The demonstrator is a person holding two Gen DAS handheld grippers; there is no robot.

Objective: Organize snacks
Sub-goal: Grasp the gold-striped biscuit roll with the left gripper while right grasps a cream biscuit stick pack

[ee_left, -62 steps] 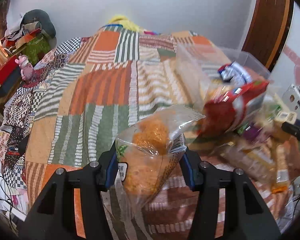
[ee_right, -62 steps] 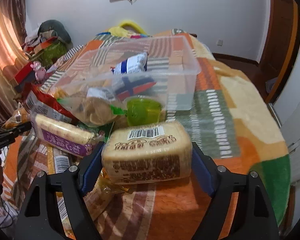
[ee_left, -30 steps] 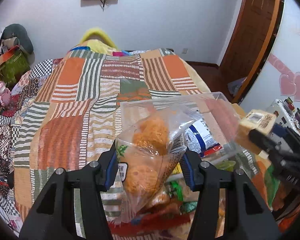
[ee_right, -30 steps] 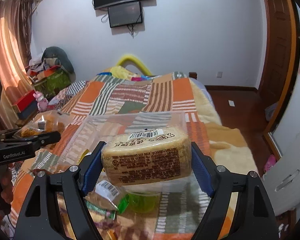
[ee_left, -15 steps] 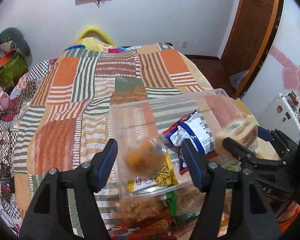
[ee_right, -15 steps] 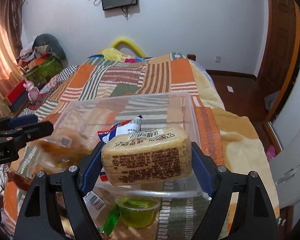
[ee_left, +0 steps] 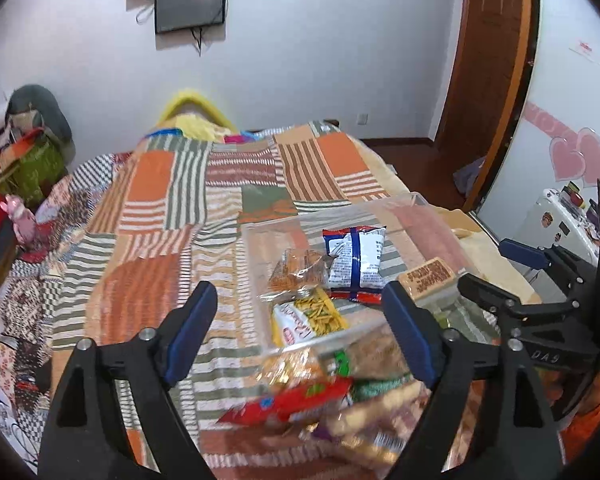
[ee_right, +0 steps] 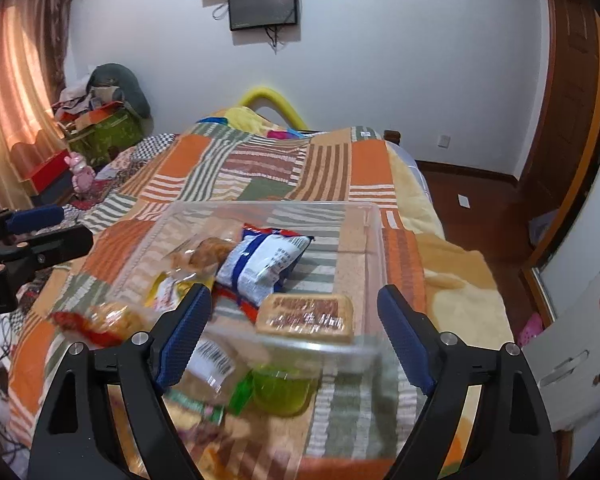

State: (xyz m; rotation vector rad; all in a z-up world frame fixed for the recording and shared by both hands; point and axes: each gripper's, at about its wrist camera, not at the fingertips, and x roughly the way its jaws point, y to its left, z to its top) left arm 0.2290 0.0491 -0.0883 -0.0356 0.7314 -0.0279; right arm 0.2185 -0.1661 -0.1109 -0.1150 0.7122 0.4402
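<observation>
Left hand-held gripper (ee_left: 300, 332) opening, empty, right hand-held gripper (ee_right: 296, 332) released, clear bin (ee_right: 374, 240) holding blue-white packet (ee_right: 264, 260), bread loaf (ee_right: 306, 316)

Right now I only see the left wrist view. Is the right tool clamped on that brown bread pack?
Observer: No. In the right wrist view the right tool is open, and the bread pack lies beyond its pads, untouched.
Operator: Is the pack inside the clear bin?
Observer: It looks so, just behind the near wall of the clear bin, though that part is blurred.
Operator: Anything in front of that wall?
Observer: A green jelly cup sits right outside it.
</observation>
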